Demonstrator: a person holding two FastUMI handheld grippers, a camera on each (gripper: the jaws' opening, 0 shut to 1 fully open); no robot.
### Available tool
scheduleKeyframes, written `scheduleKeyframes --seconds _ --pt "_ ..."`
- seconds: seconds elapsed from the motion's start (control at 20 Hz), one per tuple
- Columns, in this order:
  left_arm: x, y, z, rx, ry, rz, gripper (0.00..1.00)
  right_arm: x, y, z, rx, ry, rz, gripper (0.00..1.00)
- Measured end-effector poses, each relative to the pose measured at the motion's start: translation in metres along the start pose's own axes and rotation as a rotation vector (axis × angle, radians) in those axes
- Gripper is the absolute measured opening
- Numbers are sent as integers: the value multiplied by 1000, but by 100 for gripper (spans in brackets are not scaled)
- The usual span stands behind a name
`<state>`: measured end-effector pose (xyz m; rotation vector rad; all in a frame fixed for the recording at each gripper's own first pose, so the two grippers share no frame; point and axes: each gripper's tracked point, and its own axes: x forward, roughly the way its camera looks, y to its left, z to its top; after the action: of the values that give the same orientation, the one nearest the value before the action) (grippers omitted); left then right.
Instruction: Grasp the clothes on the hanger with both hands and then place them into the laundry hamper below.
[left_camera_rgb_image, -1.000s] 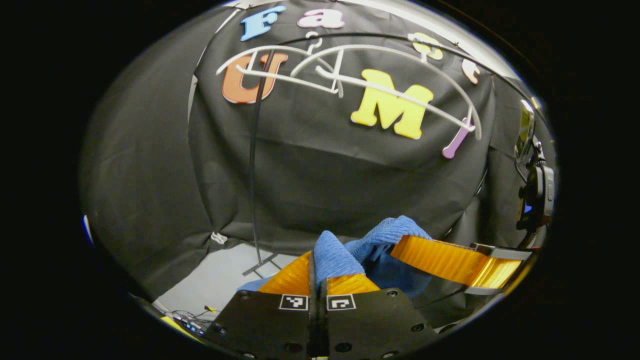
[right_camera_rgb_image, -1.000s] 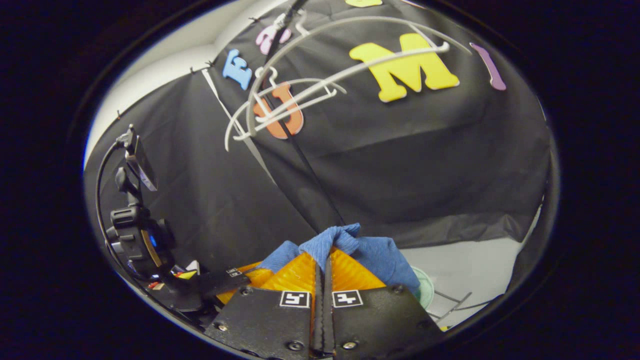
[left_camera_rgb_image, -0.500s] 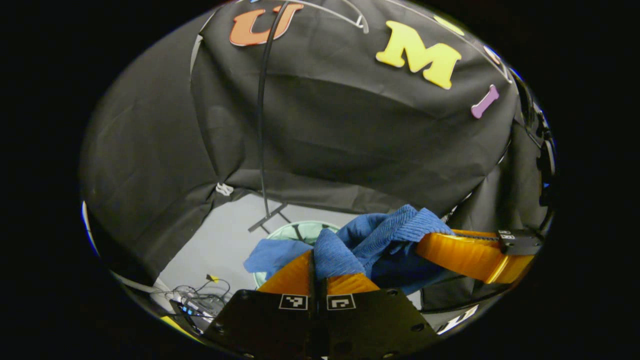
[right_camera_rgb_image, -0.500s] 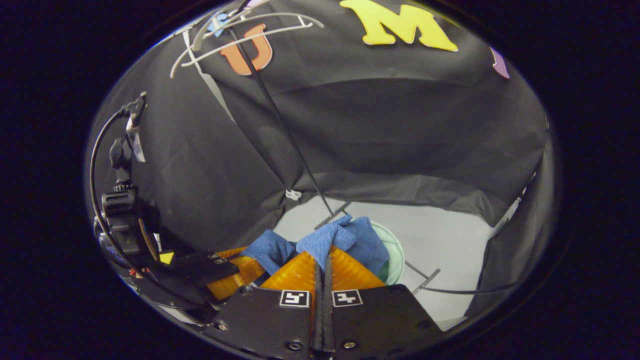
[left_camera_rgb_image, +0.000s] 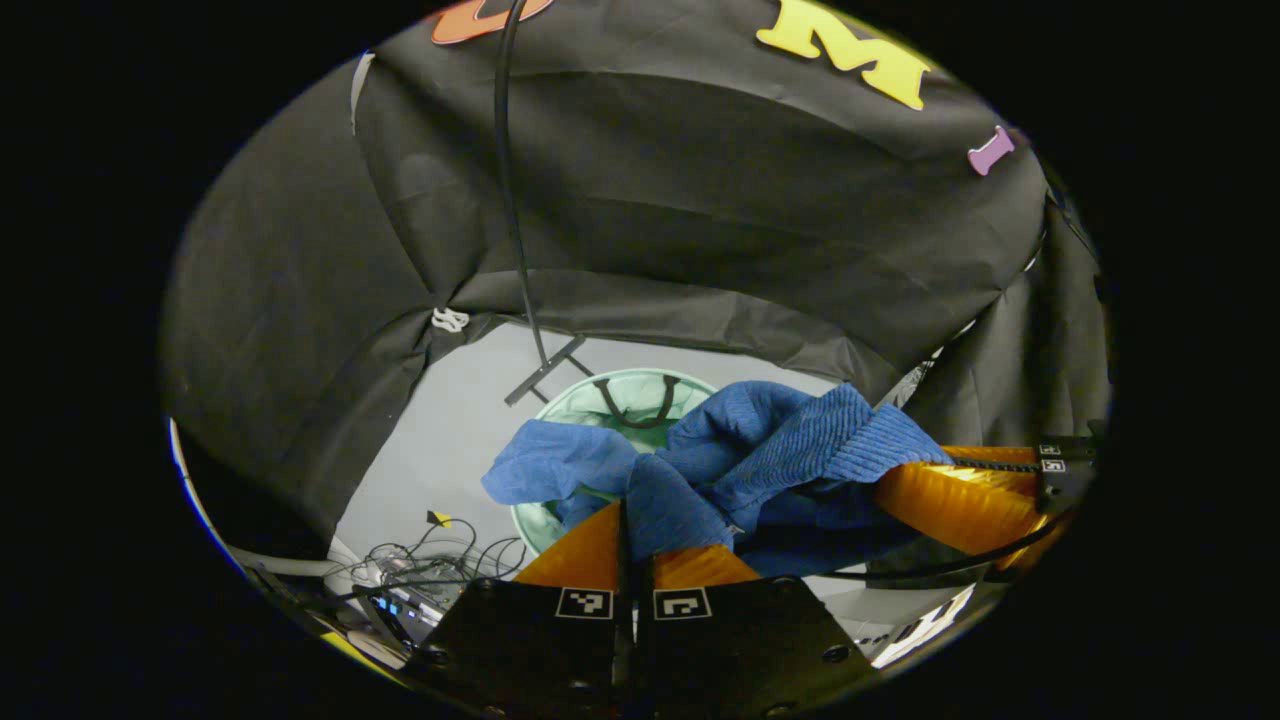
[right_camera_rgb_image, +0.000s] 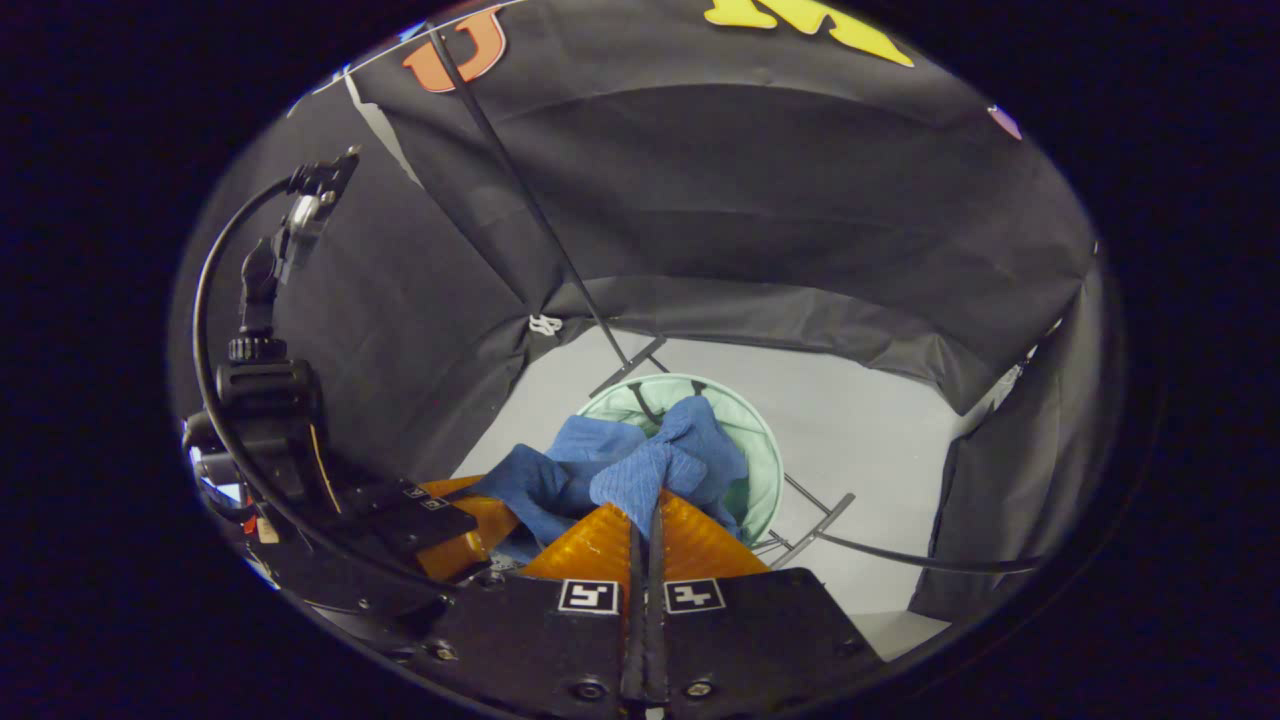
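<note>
Grey floor (right_camera_rgb_image: 880, 440), green hamper (right_camera_rgb_image: 765, 455) below, both grippers pinching rumpled blue ribbed-knit garment (left_camera_rgb_image: 770, 450)

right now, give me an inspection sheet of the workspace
surface: pale grey floor, bare beside the hamper
job's things: blue garment off the hanger, held bunched above the green laundry hamper
clutter: small yellow scrap on the floor
grippers: left gripper and right gripper both clamped on the garment
cables: tangle of wires at the floor edge; black cable looping over the left gripper's mount
surroundings: black cloth wall; thin black stand pole with its foot by the hamper
</note>
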<state>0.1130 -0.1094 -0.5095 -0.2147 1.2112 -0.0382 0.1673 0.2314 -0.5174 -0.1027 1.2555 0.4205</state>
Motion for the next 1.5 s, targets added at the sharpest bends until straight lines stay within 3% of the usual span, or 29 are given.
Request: scheduleKeyframes --seconds 0.15,0.25,0.35,0.5,0.7,0.8,1.25,1.5 --pt "7 3 2 14 -7 -3 3 4 -4 -3 16 6 1 4" --pt "6 0 6 15 -17 -21 11 2 -7 -2 41 0 17 6" --pt "5 -4 12 9 -38 -40 46 -4 -4 5 44 -20 21 9" --pt "0 -1 24 11 -64 -17 100 -3 -11 14 26 -52 -10 55" --pt "0 2 21 15 -70 -4 97 -2 -8 14 49 -73 -5 78" --pt "-1 5 20 20 -71 1 97 -1 -12 8 62 -68 -12 83" --pt "-13 17 9 40 -103 24 97 -22 -14 -14 64 -84 -46 87" --pt "-50 23 11 68 -180 19 97 -52 -4 -19 95 -175 -57 88"
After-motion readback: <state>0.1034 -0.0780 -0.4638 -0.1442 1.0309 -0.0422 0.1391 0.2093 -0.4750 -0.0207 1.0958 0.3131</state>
